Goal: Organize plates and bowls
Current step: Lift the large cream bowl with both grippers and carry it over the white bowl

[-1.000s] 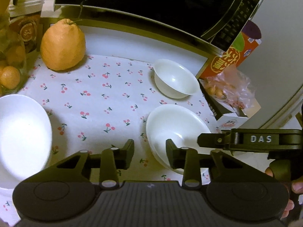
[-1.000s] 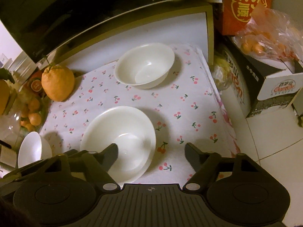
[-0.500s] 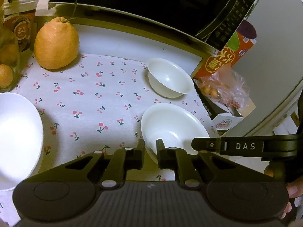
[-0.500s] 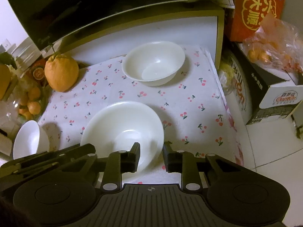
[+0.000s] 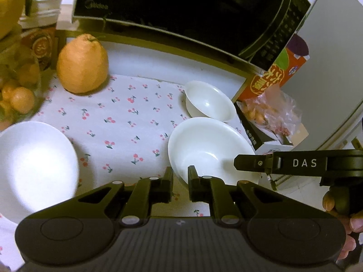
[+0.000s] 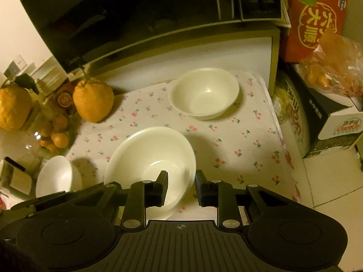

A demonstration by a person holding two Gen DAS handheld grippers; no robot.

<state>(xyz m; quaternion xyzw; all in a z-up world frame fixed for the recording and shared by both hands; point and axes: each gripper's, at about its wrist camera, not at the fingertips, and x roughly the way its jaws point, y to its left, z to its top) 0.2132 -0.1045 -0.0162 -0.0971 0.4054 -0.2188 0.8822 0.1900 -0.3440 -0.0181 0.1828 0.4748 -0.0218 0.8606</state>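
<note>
the right gripper point(image 6: 180, 187) pinches the near rim of the wide white bowl point(image 6: 150, 156) at lower centre, the left gripper point(image 5: 180, 184) pressed together beside it, so nesting comes next, calling for a lift toward the smaller bowl point(image 6: 204, 93) above.

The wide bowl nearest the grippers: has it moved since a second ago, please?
Yes. The wide bowl has tipped, its right rim lifted off the cherry cloth in the right gripper.

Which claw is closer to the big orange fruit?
Left. The left claw grips the wide bowl on the rim nearest the fruit; the right claw grips the opposite rim, farther away.
</note>
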